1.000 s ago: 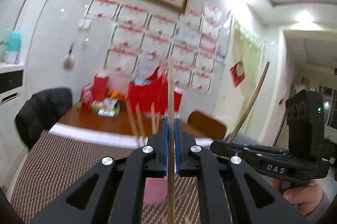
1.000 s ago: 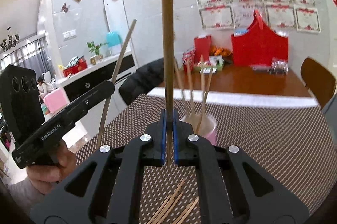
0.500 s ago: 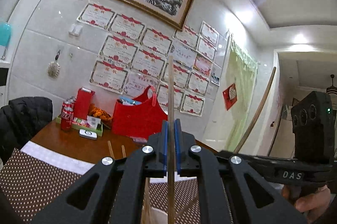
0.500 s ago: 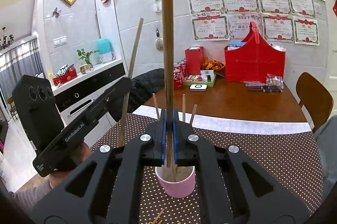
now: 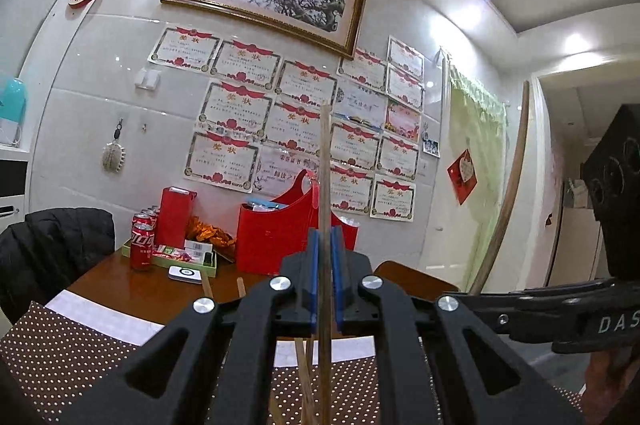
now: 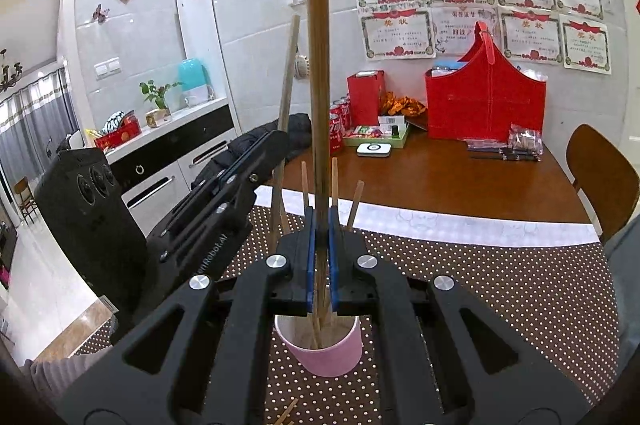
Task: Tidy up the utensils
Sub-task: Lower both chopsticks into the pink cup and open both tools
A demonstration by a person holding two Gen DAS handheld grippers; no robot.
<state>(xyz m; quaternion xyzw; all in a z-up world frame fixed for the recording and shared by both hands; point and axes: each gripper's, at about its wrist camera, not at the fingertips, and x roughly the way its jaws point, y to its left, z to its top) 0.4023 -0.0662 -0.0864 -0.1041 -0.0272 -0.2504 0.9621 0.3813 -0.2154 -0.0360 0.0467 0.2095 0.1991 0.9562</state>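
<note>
In the right wrist view my right gripper point(image 6: 320, 225) is shut on a long wooden chopstick point(image 6: 316, 45) held upright. Its lower end reaches into the pink cup point(image 6: 325, 351) just below the fingers. Several chopsticks point(image 6: 334, 177) stand in that cup. To the left, my left gripper point(image 6: 276, 145) holds its own chopstick point(image 6: 286, 85) upright beside the cup. In the left wrist view the left gripper point(image 5: 325, 257) is shut on a chopstick point(image 5: 325, 185). The right gripper point(image 5: 460, 299) is at the right with its chopstick point(image 5: 508, 193). The cup is hidden there.
A brown dotted mat point(image 6: 500, 289) covers the near table. Loose chopsticks point(image 6: 288, 411) lie on it in front of the cup. Behind stand a red bag point(image 6: 484, 101), soda cans point(image 5: 142, 245) and a green tray point(image 6: 380, 139). A wooden chair point(image 6: 600, 177) is at the right.
Both grippers have moved forward over the table with their chopsticks. The pink cup now sits right under the right gripper's fingers, and it has dropped out of the left wrist view.
</note>
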